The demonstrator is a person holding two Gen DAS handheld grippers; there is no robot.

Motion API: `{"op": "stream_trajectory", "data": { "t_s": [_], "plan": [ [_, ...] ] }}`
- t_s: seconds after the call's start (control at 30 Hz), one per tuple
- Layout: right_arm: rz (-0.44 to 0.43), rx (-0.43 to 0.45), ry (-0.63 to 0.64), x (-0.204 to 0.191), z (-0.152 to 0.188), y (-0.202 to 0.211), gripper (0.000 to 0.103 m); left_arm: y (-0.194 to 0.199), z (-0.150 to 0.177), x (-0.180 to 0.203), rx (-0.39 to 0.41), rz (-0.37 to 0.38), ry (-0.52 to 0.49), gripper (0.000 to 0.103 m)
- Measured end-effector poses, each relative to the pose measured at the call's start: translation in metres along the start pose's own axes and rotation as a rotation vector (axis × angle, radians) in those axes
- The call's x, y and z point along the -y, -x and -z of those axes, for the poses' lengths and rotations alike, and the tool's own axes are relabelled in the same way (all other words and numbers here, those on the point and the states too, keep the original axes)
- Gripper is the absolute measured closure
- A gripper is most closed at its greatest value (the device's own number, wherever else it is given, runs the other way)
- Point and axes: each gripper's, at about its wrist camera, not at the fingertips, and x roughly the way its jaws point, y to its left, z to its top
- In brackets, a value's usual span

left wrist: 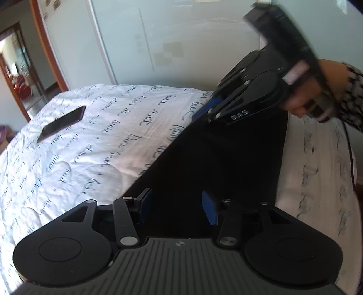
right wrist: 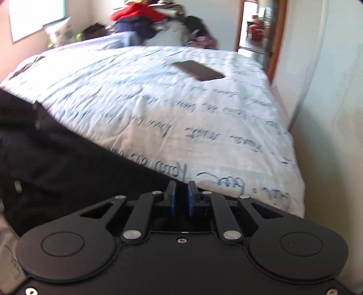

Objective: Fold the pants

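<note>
Two grippers, both over a bed w/ a white quilt (left wrist: 95,145) printed in blue script. Left wrist view, going L to R: open doorway (left wrist: 15,68) w/ wood frame at far left, then a dark phone (left wrist: 62,123) lying flat on the quilt, well apart from the pants. Black pants (left wrist: 217,158) lie spread on the bed, centre-right, running from the near edge up toward the far side. Left gripper (left wrist: 178,208) sits at the near end of the pants, jaws partway apart, blue pads clear of each other; dark cloth shows in the gap but pads don't look pressed on it. Right gripper (left wrist: 205,112) at the far end of the pants, blurred, tips down at the cloth edge, held by a hand (left wrist: 317,90) in a patterned sleeve.

Right wrist view, L to R: pants (right wrist: 56,163) fill the left side, quilt (right wrist: 181,109) in the middle, phone (right wrist: 198,70) farther back, clothes pile (right wrist: 147,20) beyond the bed, doorway (right wrist: 256,27) at right. Right gripper (right wrist: 181,198) jaws nearly together, thin gap only; can't tell if cloth is pinched.
</note>
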Motion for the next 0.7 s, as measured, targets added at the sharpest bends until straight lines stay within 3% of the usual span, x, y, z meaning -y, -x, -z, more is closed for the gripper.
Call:
{"op": "stream_trajectory", "data": {
  "t_s": [0.13, 0.23, 0.4, 0.53, 0.7],
  "plan": [
    [-0.005, 0.030, -0.015, -0.004, 0.016, 0.024, 0.095, -0.006, 0.001, 0.022, 0.002, -0.024, 0.046, 0.040],
    [0.048, -0.032, -0.021, 0.000, 0.029, 0.008, 0.095, -0.005, 0.002, 0.030, -0.007, -0.051, 0.087, 0.040],
    [0.096, 0.059, -0.096, -0.010, 0.024, 0.016, 0.094, 0.022, 0.031, -0.003, -0.044, -0.179, 0.222, 0.039],
    [-0.052, 0.109, -0.060, -0.050, 0.009, 0.013, 0.094, 0.047, 0.069, -0.057, -0.111, -0.362, 0.353, 0.037],
    [-0.244, 0.072, 0.087, -0.122, -0.021, -0.028, 0.094, 0.058, 0.103, -0.113, -0.196, -0.557, 0.478, 0.037]
  ]
}}
